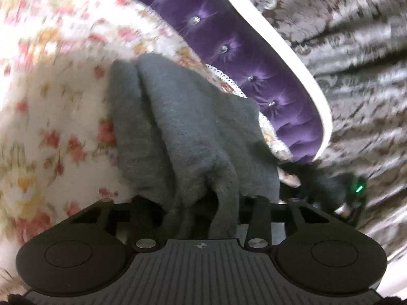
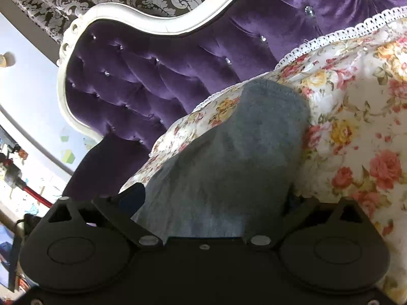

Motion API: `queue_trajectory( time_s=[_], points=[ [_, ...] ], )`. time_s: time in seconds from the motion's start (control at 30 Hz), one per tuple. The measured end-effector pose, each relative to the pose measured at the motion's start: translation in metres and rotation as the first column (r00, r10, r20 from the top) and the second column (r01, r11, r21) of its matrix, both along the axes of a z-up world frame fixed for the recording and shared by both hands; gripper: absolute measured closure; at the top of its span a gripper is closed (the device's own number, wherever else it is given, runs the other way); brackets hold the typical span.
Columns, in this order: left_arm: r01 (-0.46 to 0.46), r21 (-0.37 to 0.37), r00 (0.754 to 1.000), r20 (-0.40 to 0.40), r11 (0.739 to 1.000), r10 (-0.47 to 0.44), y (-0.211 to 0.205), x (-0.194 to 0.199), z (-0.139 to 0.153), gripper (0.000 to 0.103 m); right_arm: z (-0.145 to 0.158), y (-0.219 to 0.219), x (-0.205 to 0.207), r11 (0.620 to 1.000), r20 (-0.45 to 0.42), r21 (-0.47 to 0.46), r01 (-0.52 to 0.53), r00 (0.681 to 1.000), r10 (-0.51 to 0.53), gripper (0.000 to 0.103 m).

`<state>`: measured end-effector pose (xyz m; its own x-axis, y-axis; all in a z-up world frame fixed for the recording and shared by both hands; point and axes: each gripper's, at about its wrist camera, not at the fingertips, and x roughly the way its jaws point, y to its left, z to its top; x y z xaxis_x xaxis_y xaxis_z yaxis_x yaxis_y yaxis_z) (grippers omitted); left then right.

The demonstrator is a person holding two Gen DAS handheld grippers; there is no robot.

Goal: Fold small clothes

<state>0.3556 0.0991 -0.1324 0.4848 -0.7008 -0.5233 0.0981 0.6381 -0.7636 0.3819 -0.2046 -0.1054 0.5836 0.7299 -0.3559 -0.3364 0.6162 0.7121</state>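
Take the purple tufted velvet headboard [image 2: 157,71] with its white carved frame as your landmark. In your right view the lace-trimmed edge of the floral quilted bedspread [image 2: 356,106] runs just below it, and the bedspread fills the room to the right; left of the headboard the view opens onto a pale wall and blurred clutter. In your left view the headboard [image 1: 229,58] sweeps diagonally, with silver damask wallpaper [image 1: 343,63] beyond it and the bedspread [image 1: 51,101] on the near side.

The grey knitted small garment [image 2: 229,152] lies on the bedspread, just short of the headboard, its rounded far edge near the lace trim. Its near end runs down into your right gripper [image 2: 203,218]; the cloth hides the fingertips, so I cannot tell whether the pads press on it.

Your left gripper [image 1: 203,213] has the garment [image 1: 183,132] bunched into folds between its narrowed jaws, and they look clamped on the cloth.
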Motion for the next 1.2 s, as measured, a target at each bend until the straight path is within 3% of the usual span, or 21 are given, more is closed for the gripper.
queue_trajectory(
  time_s=[0.03, 0.07, 0.37, 0.63, 0.77, 0.9, 1.03, 1.1, 1.2],
  points=[
    [-0.008, -0.029, 1.0, -0.017, 1.0, 0.008, 0.003, -0.001, -0.002, 0.067, -0.001, -0.002, -0.003, 1.0, -0.023, -0.023, 0.017, 1.0, -0.018, 0.061],
    [-0.009, -0.044, 1.0, -0.025, 0.999, 0.008, 0.003, -0.003, -0.003, 0.067, -0.001, -0.002, -0.004, 0.998, -0.033, -0.049, 0.036, 0.999, -0.037, 0.062],
    [0.093, -0.066, 0.994, -0.047, 0.993, -0.096, -0.012, -0.065, 0.024, 0.067, 0.039, 0.001, -0.071, 0.985, -0.009, -0.157, 0.072, 0.997, -0.074, 0.063],
    [0.239, -0.035, 0.97, -0.043, 0.97, -0.241, -0.035, -0.174, 0.044, 0.068, 0.048, -0.008, -0.181, 0.975, -0.089, -0.213, 0.062, 0.993, -0.082, 0.062],
    [0.255, -0.026, 0.965, -0.06, 0.967, -0.256, -0.036, -0.228, 0.043, 0.068, 0.046, -0.012, -0.243, 0.976, -0.113, -0.215, 0.042, 0.991, -0.068, 0.061],
    [0.21, 0.057, 0.976, -0.067, 0.976, -0.206, -0.03, -0.26, 0.039, 0.065, 0.039, -0.012, -0.286, 0.967, -0.106, -0.246, 0.058, 0.991, -0.086, 0.054],
    [0.131, 0.155, 0.991, -0.018, 0.979, -0.13, -0.018, -0.28, 0.041, 0.061, 0.034, -0.017, -0.314, 0.932, -0.028, -0.321, 0.168, 0.982, -0.186, 0.039],
    [0.122, 0.244, 0.991, 0.026, 0.962, -0.132, -0.023, -0.29, 0.051, 0.057, 0.034, -0.019, -0.323, 0.903, 0.025, -0.361, 0.233, 0.97, -0.24, 0.036],
    [0.118, 0.414, 0.979, 0.106, 0.903, -0.177, -0.036, -0.307, 0.065, 0.054, 0.037, -0.02, -0.335, 0.875, 0.101, -0.377, 0.304, 0.952, -0.288, 0.036]
  ],
)
